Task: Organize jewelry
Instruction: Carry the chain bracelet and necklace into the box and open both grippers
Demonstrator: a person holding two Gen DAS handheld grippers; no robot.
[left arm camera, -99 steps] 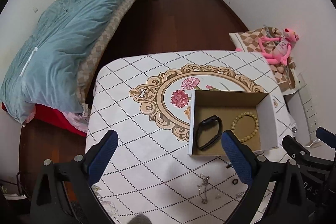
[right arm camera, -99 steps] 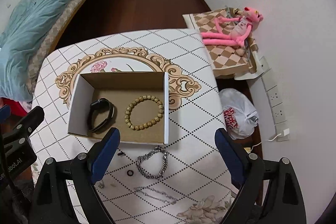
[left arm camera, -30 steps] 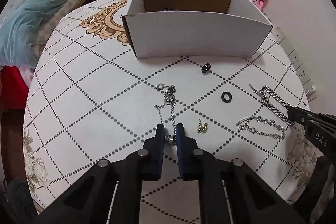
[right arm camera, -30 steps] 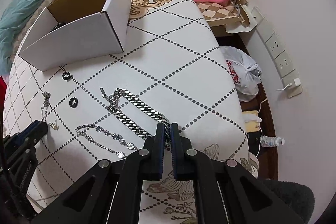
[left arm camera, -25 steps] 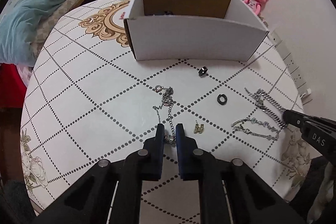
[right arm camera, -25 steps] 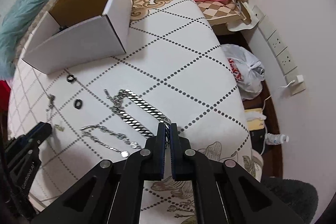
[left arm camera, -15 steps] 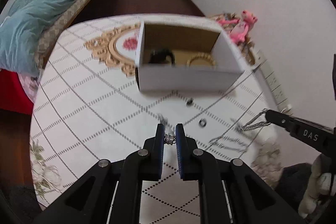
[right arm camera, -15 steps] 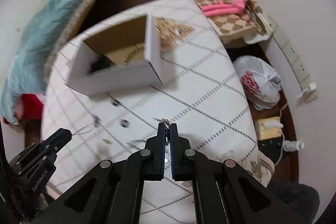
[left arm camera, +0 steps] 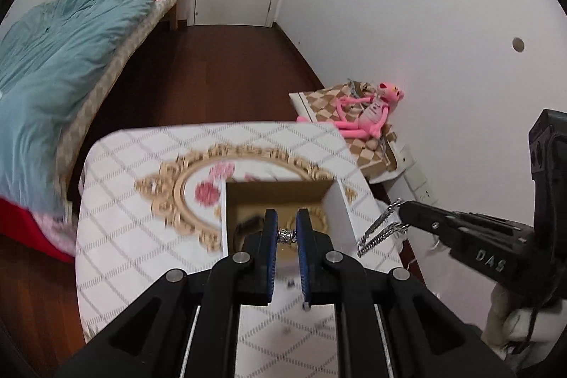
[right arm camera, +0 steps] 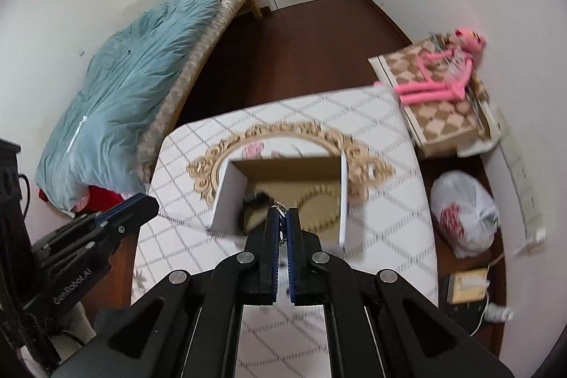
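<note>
My left gripper [left arm camera: 286, 235] is shut on a thin silver necklace [left arm camera: 286, 236], pinched at a small bead, held high over the table. My right gripper [right arm camera: 281, 214] is shut on a chunky silver chain bracelet [left arm camera: 381, 232] that dangles from its tip in the left wrist view; only a link [right arm camera: 278, 208] shows in its own view. The open white cardboard box [left arm camera: 340, 211], also in the right wrist view [right arm camera: 226, 197], sits on the table below both grippers. It holds a black band [right arm camera: 256, 199] and a beaded bracelet [right arm camera: 319, 206].
The white diamond-patterned table [left arm camera: 141, 236] has a gold floral medallion [left arm camera: 198, 186]. A bed with a blue duvet [left arm camera: 53, 66] is at left. A pink plush toy [right arm camera: 443, 73] lies on a checkered box at right. A white plastic bag [right arm camera: 464, 211] is on the floor.
Both grippers have risen high off the table with their chains and moved toward the box. Three seconds ago both were open and empty.
</note>
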